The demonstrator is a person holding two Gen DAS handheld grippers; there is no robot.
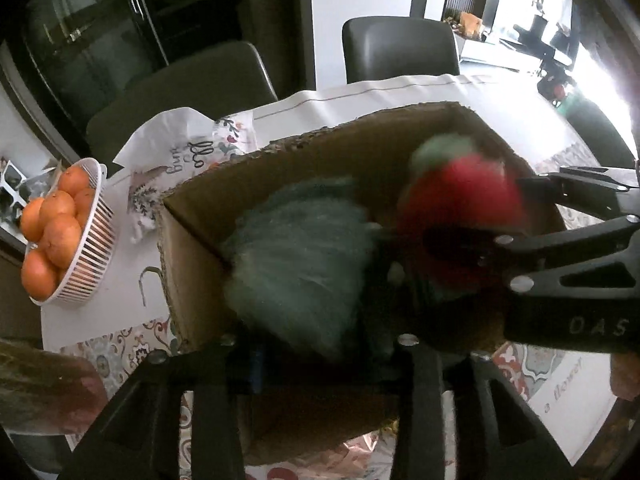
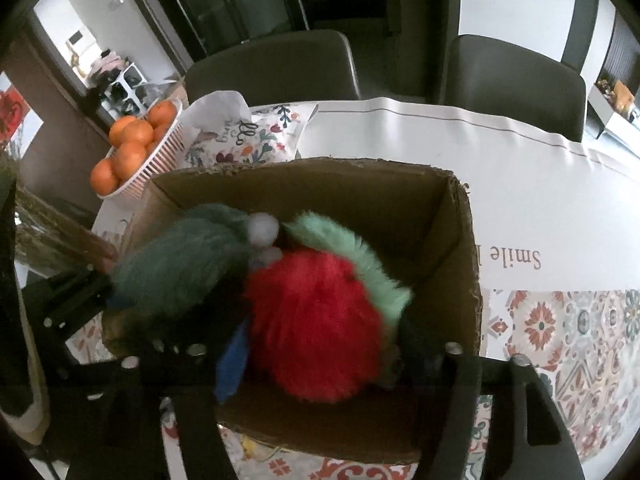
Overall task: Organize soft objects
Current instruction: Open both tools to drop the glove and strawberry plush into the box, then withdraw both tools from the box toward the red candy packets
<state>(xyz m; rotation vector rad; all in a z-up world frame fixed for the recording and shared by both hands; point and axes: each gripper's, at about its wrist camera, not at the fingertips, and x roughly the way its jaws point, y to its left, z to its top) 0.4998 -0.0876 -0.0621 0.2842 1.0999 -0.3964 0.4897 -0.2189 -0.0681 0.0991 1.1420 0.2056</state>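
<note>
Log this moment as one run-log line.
phase: placing | left hand-held gripper: holds teal plush over cardboard box | right hand-held gripper: holds red plush inside box | nearby: orange basket

Black tongs (image 1: pixel 472 216) with silver screws, slotted arms, pale "DAS" lettering.

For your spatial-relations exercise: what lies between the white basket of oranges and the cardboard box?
In both views, a crumpled floral-printed cloth lies on the table between the white slatted basket of oranges and the brown cardboard box.
</note>
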